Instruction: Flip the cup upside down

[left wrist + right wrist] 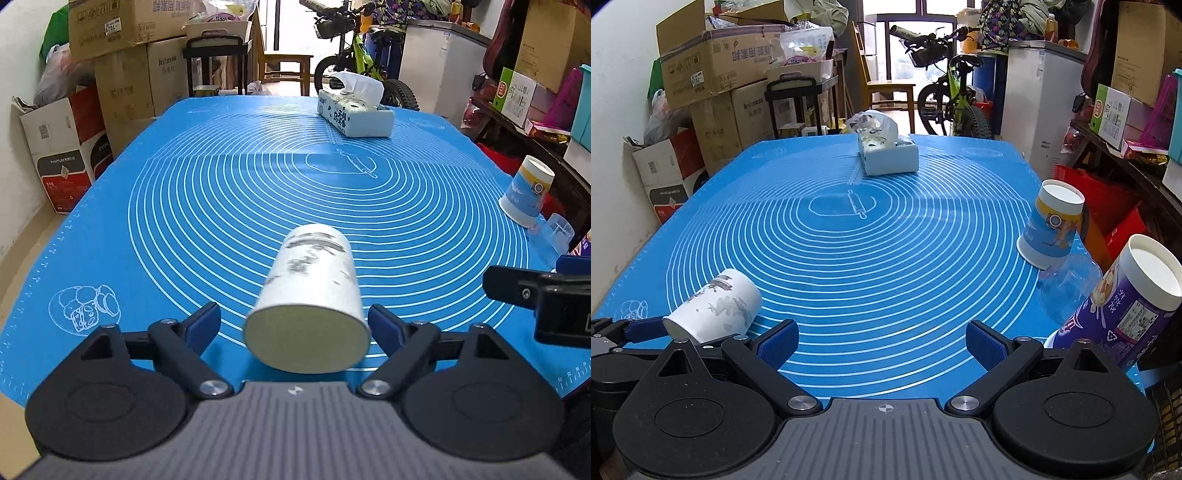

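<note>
Jaws spread, white cup (310, 295) lying lengthwise, mouth toward left gripper (295, 325)

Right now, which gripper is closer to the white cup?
The left. The left gripper has the white cup between its open fingers, with a gap showing on its left. The right gripper is off to the cup's right, holding nothing.

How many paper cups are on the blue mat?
3: a white cup tipped over between the left gripper fingers, a blue-and-white cup inverted at the right edge, and a purple cup nearer. A clear plastic cup sits between them.
</note>
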Tool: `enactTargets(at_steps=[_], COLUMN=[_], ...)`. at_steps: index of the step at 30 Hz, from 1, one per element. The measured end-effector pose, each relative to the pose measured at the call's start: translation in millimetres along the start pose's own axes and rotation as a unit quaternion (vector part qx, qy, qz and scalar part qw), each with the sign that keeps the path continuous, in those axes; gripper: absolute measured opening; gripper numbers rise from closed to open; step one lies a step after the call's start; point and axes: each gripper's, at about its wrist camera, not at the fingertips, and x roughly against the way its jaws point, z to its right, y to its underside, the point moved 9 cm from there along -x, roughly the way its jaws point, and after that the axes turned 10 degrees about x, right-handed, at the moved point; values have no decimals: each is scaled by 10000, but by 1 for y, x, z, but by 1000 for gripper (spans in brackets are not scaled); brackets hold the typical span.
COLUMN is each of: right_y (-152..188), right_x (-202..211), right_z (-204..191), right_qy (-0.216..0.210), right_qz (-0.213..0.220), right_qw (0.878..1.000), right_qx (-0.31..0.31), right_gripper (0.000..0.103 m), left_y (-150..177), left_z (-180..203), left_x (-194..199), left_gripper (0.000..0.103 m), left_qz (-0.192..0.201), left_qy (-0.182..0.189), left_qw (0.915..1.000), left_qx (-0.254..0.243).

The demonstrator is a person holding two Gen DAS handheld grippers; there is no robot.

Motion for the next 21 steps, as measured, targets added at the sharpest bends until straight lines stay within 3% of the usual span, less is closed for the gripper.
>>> enactTargets(at_steps=[14, 21], right_y=[-2, -24], right_x=[-1, 10], right_z=[-5, -6], right_qy=[-84, -339], right_qz=[-15, 57], right_qw=[10000, 9994], right_qx=[0, -86], right_gripper=[97, 97], left_y=[-7, -34], left_z=[5, -3], left_x=[11, 39], left_gripper=[87, 90], left_qz=[56, 581], left_qy=[143, 54], left_qw=[9999, 9983], left_qx=[25, 92])
